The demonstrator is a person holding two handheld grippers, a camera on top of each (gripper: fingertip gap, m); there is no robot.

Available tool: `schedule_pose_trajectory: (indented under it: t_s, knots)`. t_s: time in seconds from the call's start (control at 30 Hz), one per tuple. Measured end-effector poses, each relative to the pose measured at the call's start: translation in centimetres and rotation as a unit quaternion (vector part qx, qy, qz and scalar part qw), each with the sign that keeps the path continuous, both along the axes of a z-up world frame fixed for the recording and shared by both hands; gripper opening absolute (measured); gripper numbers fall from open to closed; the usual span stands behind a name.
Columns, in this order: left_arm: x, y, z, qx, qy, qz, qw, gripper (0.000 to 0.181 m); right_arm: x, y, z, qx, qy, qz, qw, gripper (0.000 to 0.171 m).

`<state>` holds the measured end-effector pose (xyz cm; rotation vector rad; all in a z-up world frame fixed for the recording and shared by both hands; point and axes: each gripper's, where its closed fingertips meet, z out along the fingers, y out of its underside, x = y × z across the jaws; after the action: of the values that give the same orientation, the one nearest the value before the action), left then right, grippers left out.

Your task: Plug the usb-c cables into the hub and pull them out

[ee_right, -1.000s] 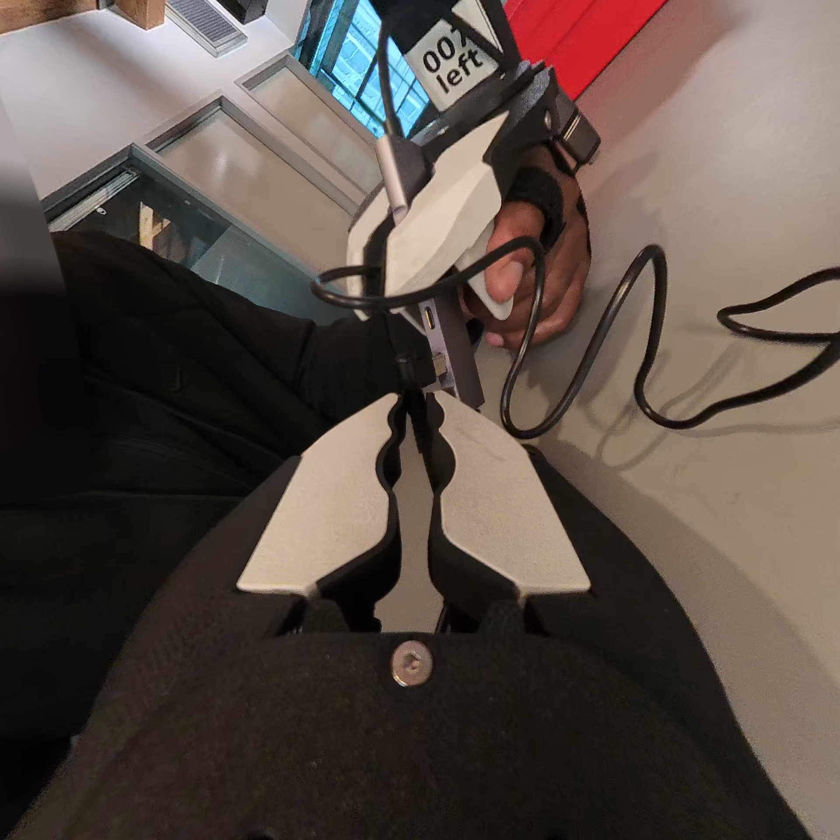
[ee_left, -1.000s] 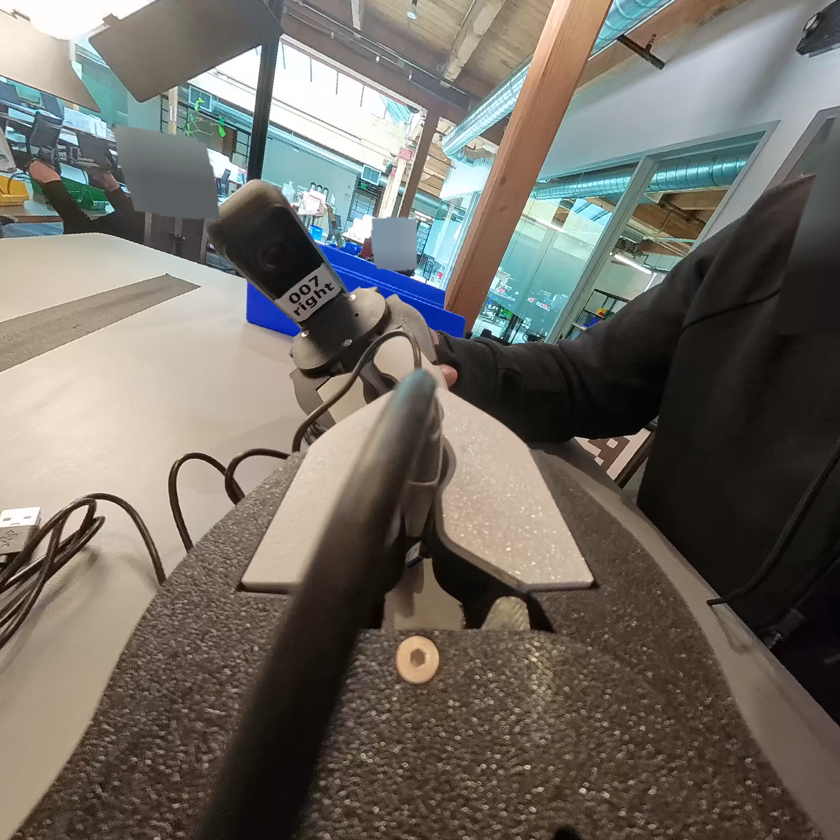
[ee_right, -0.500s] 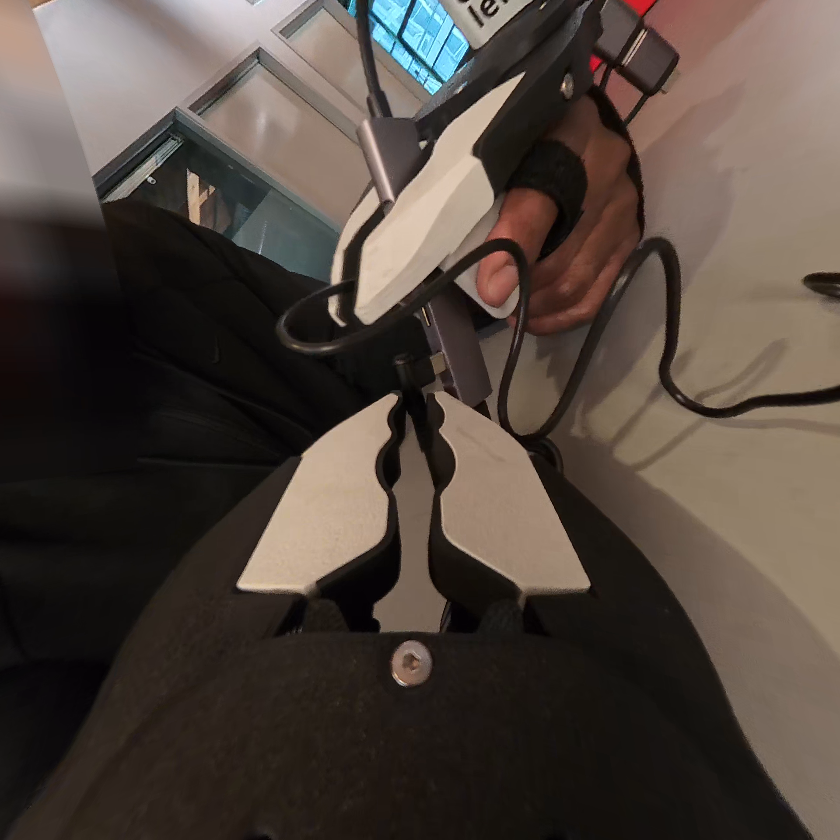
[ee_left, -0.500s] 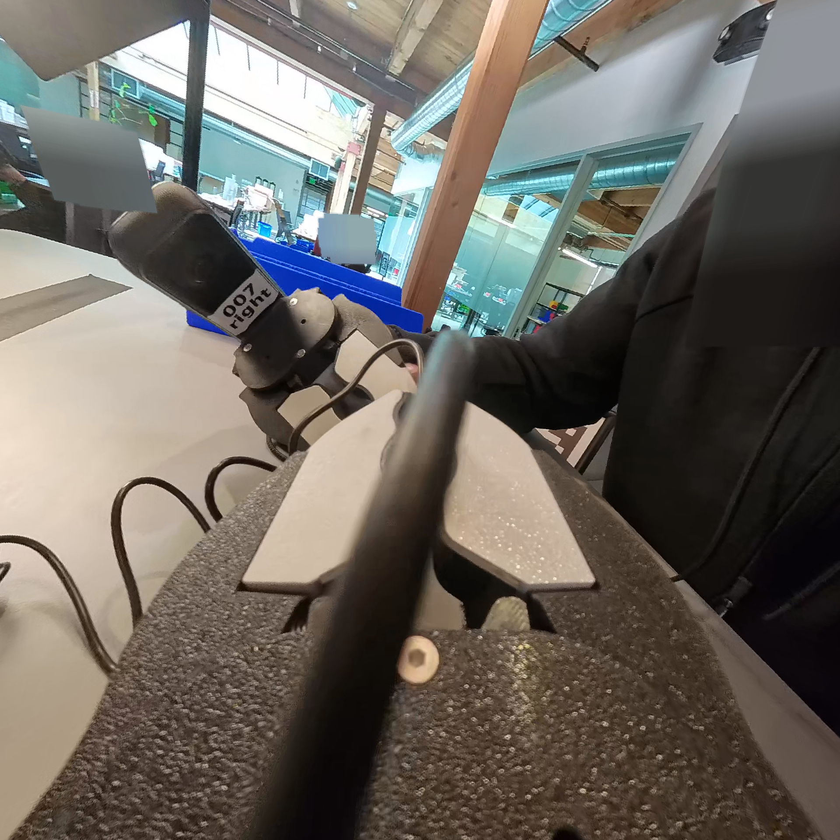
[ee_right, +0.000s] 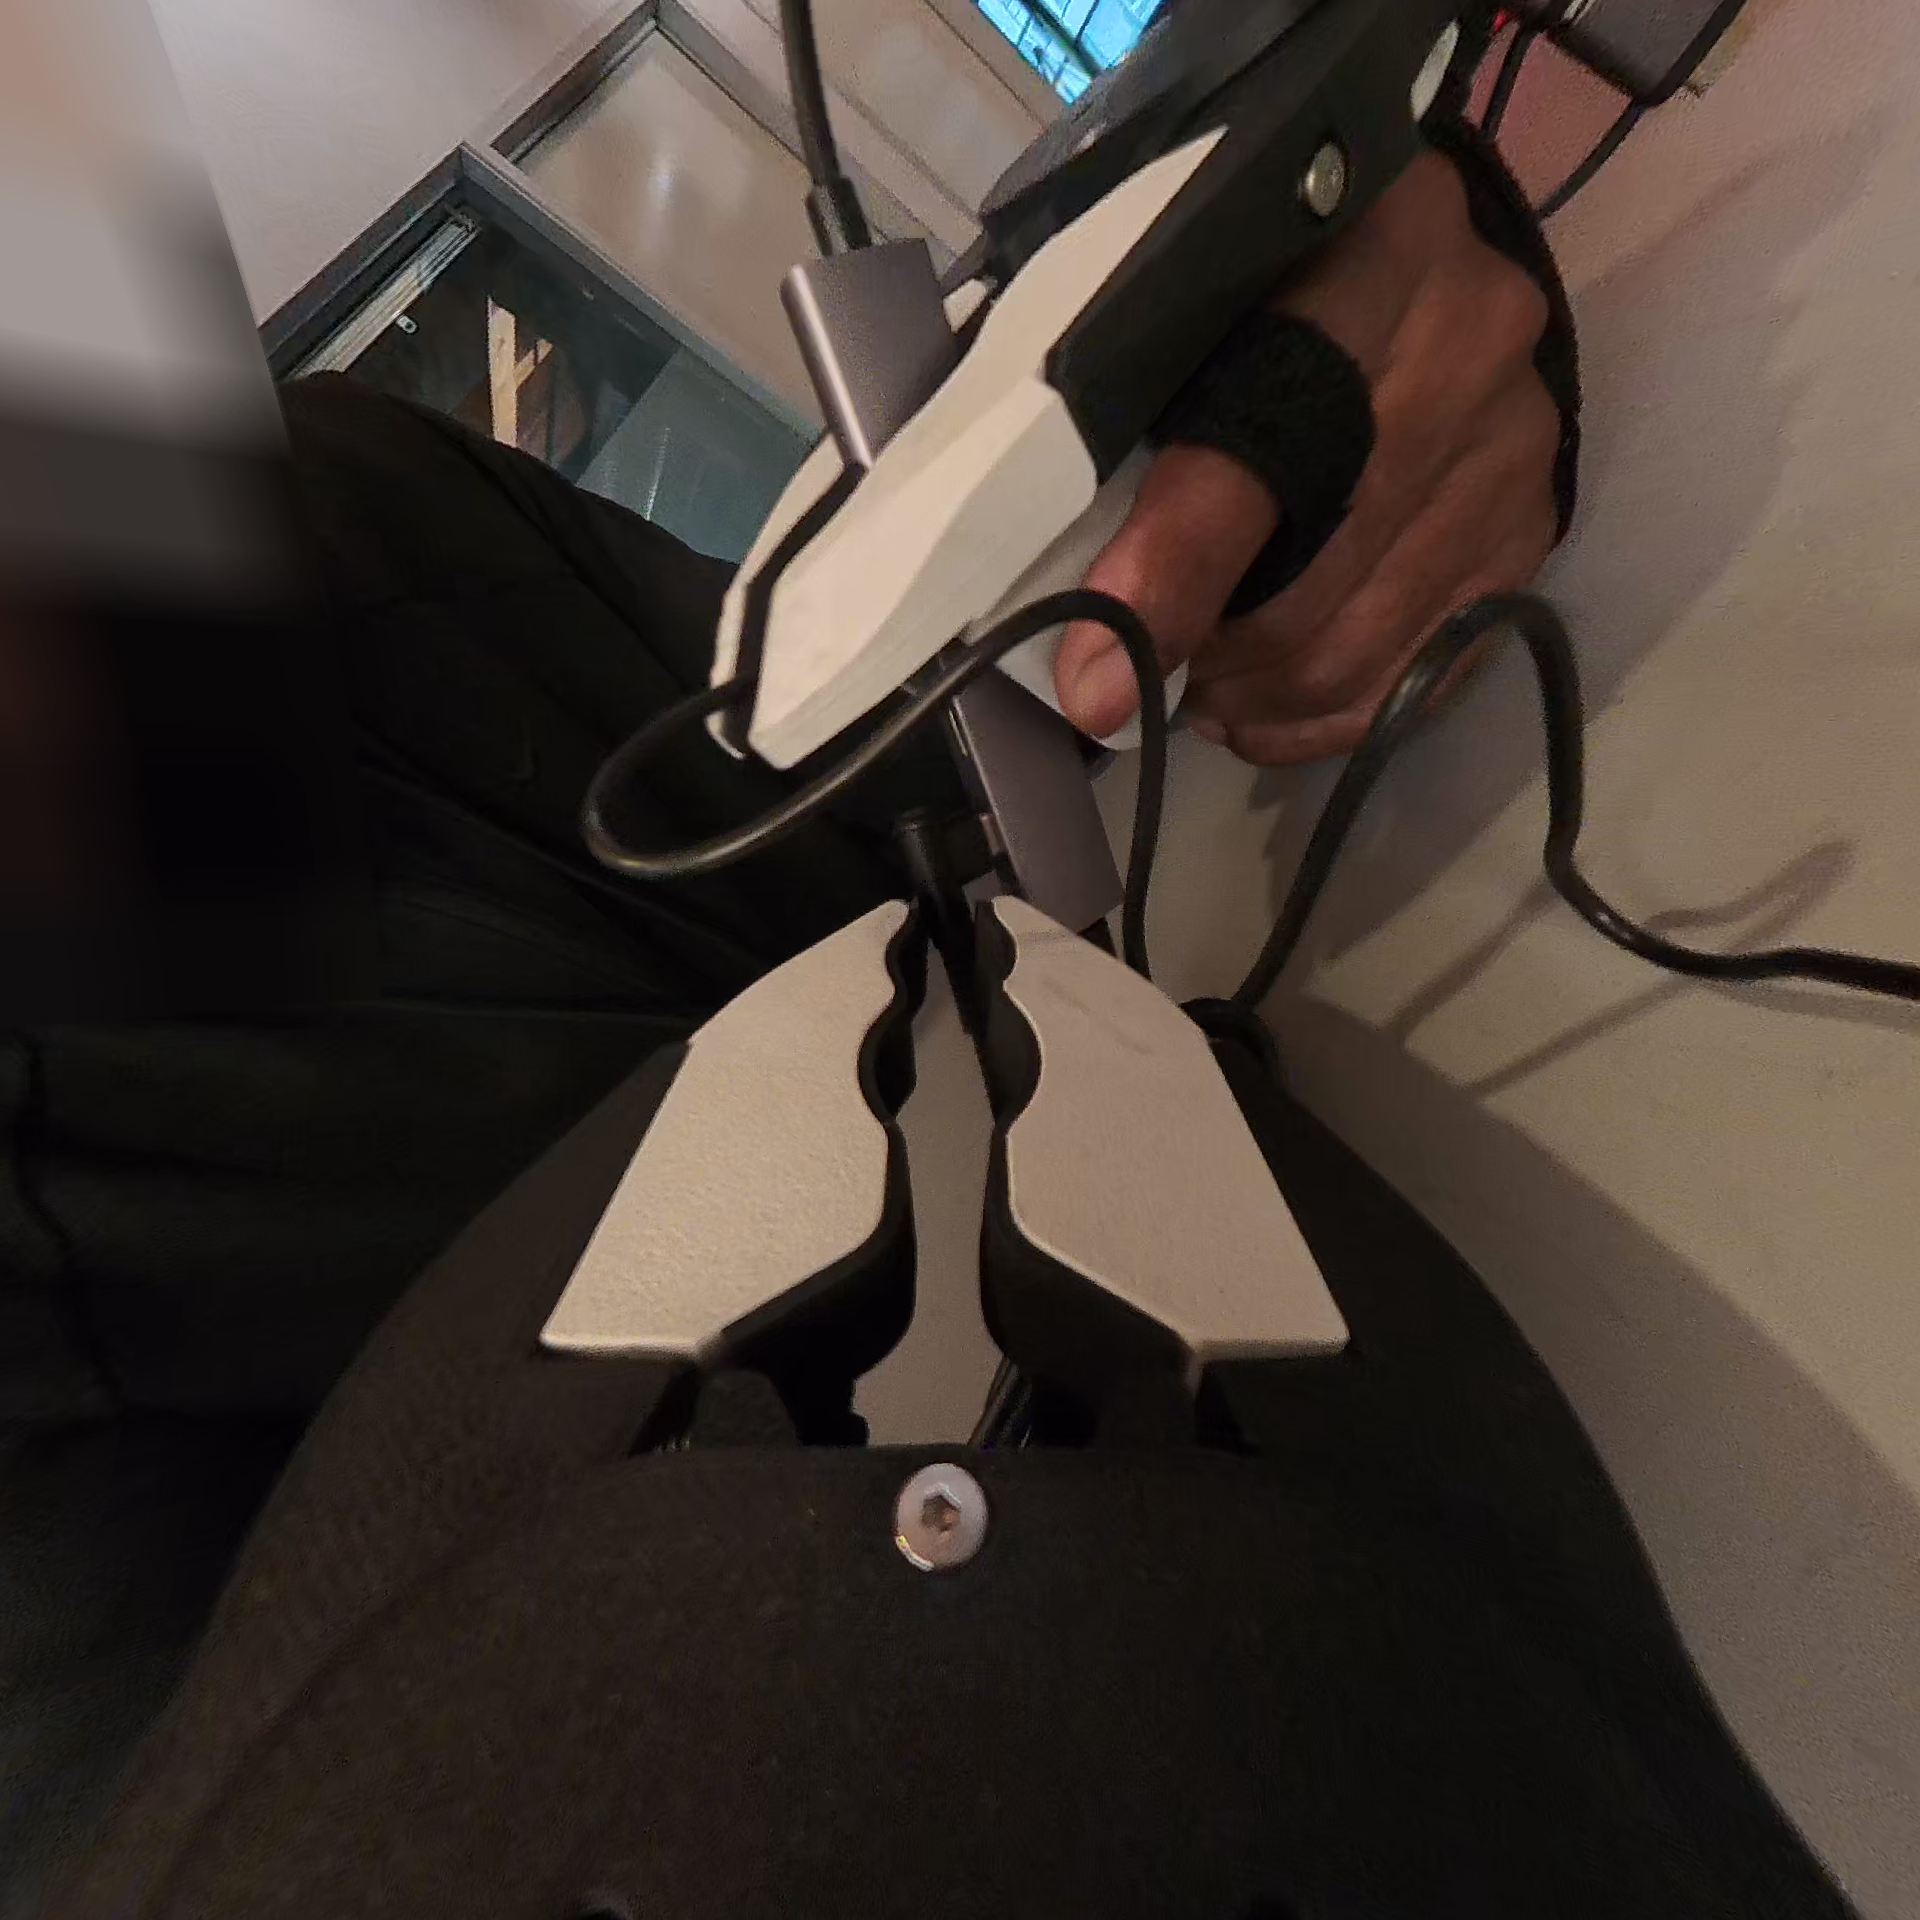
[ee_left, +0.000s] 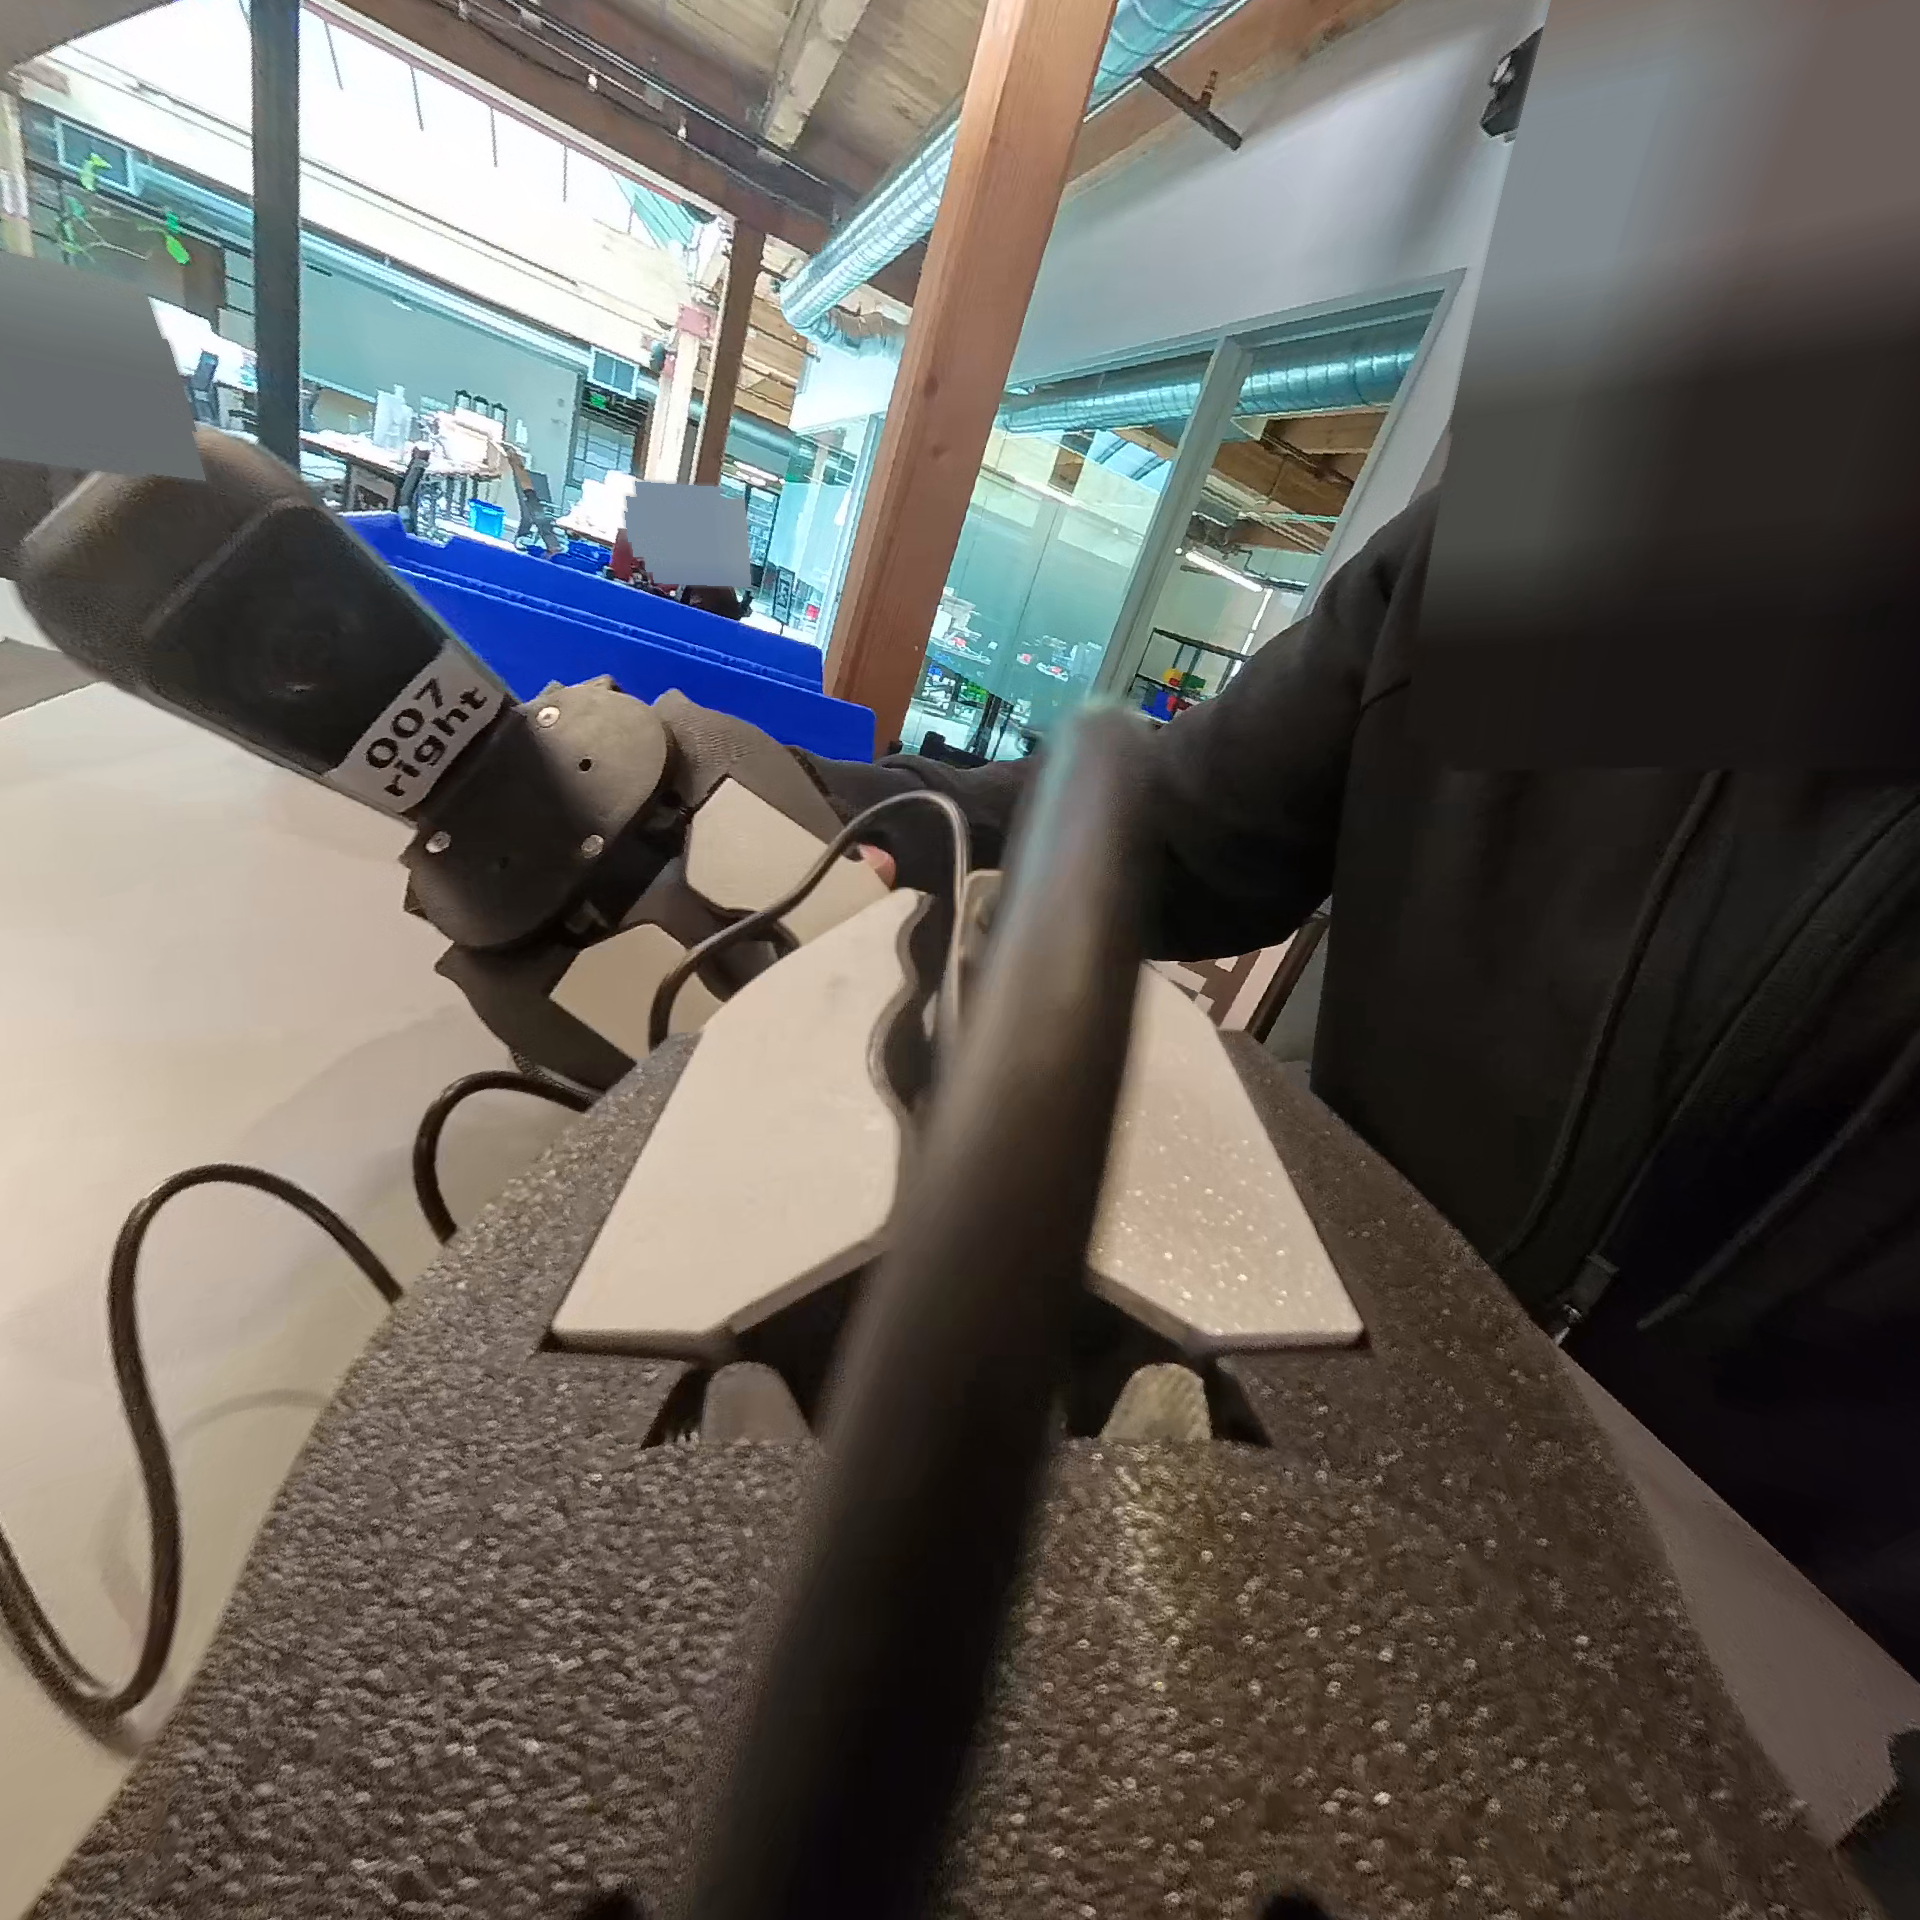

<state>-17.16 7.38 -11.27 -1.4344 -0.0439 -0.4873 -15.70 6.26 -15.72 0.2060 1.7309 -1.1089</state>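
My left gripper [ee_left: 997, 935] is shut on the grey hub; the hub's thick dark lead [ee_left: 966, 1299] runs back over the fingers toward the camera. In the right wrist view the hub [ee_right: 1049, 821] sticks out below the left gripper [ee_right: 743, 712], which a hand [ee_right: 1351, 540] holds. My right gripper [ee_right: 948, 920] is shut on a black usb-c plug [ee_right: 928, 868]. The plug's tip meets a port on the hub's side; I cannot tell how deep it sits. Its black cable [ee_right: 727, 831] loops off to the table. The right gripper [ee_left: 810, 914] also shows in the left wrist view.
Both grippers are held above a pale table [ee_left: 208, 987], where the black cable [ee_left: 145, 1351] lies in loops. Blue bins [ee_left: 623, 644] stand at the table's far edge. A wooden post [ee_left: 935, 364] rises behind them. A person in a dark jacket [ee_left: 1662, 1039] is close on the right. Some 5 centimeters of space lies between my two pairs of fingers.
The two grippers have moved closer together, and the left one fills more of the right wrist view. The left camera has swung right. Both grips are unchanged.
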Motion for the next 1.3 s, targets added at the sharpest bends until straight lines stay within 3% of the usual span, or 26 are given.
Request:
schedule_pose_trajectory:
  t_s: [0.2, 0.4, 0.53, 0.7, 0.93, 1.1, 1.23, 1.3]
  knots:
    - [-0.1, 0.1, 0.1, 0.004, -0.005, 0.003, 1.000, 0.009, 0.3, -0.6, -0.5, 0.017, 0.001, 0.001, 1.000, 0.009]
    - [-2.0, -0.4, 0.2, 0.013, -0.018, 0.055, 0.998, 0.006, -1.2, -1.2, -0.7, 0.021, 0.020, -0.054, 0.998, 0.012]
    - [-3.7, -1.0, 0.6, 0.033, -0.031, 0.104, 0.994, 0.005, -3.4, -1.6, -0.6, 0.027, 0.091, -0.129, 0.987, 0.024]
    - [-5.9, -1.8, 1.0, 0.056, -0.050, 0.162, 0.984, 0.007, -6.5, -1.3, 0.7, 0.034, 0.223, -0.224, 0.948, 0.028]
    - [-9.6, -3.2, 0.9, 0.082, -0.103, 0.274, 0.953, 0.007, -9.5, -1.6, 1.4, 0.088, 0.402, -0.351, 0.841, 0.043]
    - [-11.3, -4.9, 0.9, 0.106, -0.136, 0.324, 0.930, 0.007, -10.4, -3.1, -0.8, 0.158, 0.587, -0.367, 0.704, 0.055]
    - [-11.8, -5.1, 0.7, 0.103, -0.143, 0.344, 0.923, 0.007, -11.8, -2.8, -0.6, 0.177, 0.696, -0.397, 0.571, 0.065]
    - [-12.0, -5.0, 0.6, 0.096, -0.140, 0.354, 0.920, 0.007, -11.7, -3.1, -0.4, 0.172, 0.739, -0.385, 0.526, 0.062]
